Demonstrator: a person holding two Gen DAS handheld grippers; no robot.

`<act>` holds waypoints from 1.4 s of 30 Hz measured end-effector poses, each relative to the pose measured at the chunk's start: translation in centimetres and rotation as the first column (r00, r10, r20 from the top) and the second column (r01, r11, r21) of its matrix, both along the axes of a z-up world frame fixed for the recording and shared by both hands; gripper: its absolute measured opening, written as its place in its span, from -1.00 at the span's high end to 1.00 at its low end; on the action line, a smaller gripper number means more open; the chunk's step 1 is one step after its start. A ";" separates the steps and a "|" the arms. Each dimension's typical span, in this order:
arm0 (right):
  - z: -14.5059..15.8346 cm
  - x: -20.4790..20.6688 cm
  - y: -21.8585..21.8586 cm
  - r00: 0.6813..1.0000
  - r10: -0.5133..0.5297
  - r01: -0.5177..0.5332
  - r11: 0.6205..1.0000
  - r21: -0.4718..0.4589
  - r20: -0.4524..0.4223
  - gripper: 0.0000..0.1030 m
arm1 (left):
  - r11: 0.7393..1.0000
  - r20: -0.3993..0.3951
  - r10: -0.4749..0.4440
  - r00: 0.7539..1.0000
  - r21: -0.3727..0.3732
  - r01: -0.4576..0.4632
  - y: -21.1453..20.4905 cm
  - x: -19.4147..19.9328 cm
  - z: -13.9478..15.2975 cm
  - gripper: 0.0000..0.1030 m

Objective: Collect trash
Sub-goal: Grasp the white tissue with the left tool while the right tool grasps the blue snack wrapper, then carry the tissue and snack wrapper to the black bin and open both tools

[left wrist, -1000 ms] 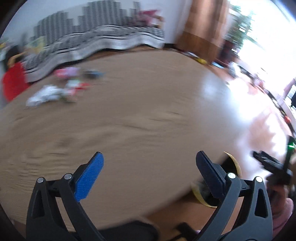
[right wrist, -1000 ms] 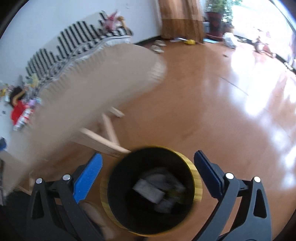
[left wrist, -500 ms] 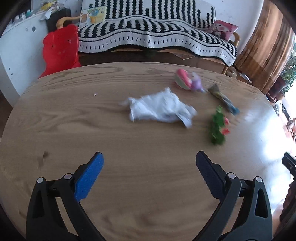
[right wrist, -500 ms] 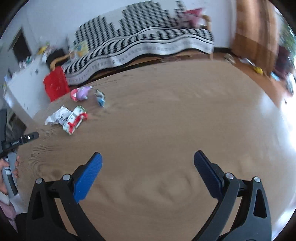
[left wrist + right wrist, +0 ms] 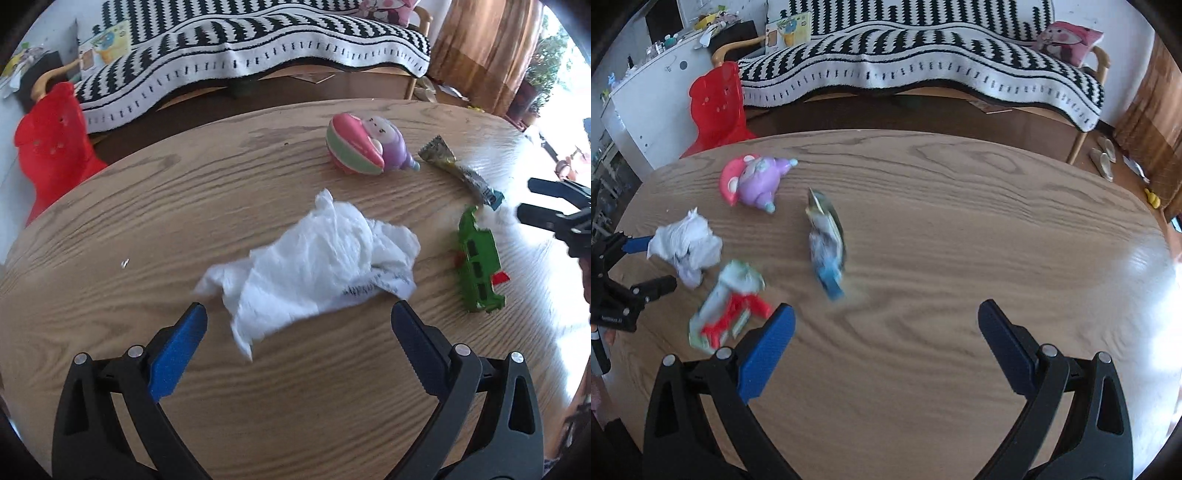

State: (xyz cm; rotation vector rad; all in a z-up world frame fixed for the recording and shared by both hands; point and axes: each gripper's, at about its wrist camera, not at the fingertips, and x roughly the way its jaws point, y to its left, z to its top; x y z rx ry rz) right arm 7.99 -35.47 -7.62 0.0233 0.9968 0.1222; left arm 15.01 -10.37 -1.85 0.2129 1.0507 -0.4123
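A crumpled white tissue [image 5: 317, 258] lies on the wooden table [image 5: 258, 406], just ahead of my open left gripper [image 5: 297, 325], its near tip between the fingertips. A green and red wrapper [image 5: 478, 258] lies to its right, a twisted foil wrapper [image 5: 458, 171] beyond it. In the right wrist view my open, empty right gripper [image 5: 886, 317] hovers above the table, with the foil wrapper [image 5: 827, 240] ahead of it, the green and red wrapper [image 5: 727, 306] by its left finger and the tissue [image 5: 687, 247] further left.
A pink and purple toy [image 5: 364, 147] stands at the far side of the table, also in the right wrist view [image 5: 753, 182]. A red child chair [image 5: 716, 107] and a striped sofa [image 5: 923, 59] stand behind the table. The table edge [image 5: 1145, 221] curves off at the right.
Both grippers swung from the bin and floor back over the table. The left one has closed in on the tissue; the right one now faces the wrappers.
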 end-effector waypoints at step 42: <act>-1.6 3.9 0.9 0.995 0.081 -0.080 0.997 -0.010 0.065 0.72 | 0.998 -0.002 0.009 1.000 -0.068 -0.009 -2.5 5.1 1.1 0.67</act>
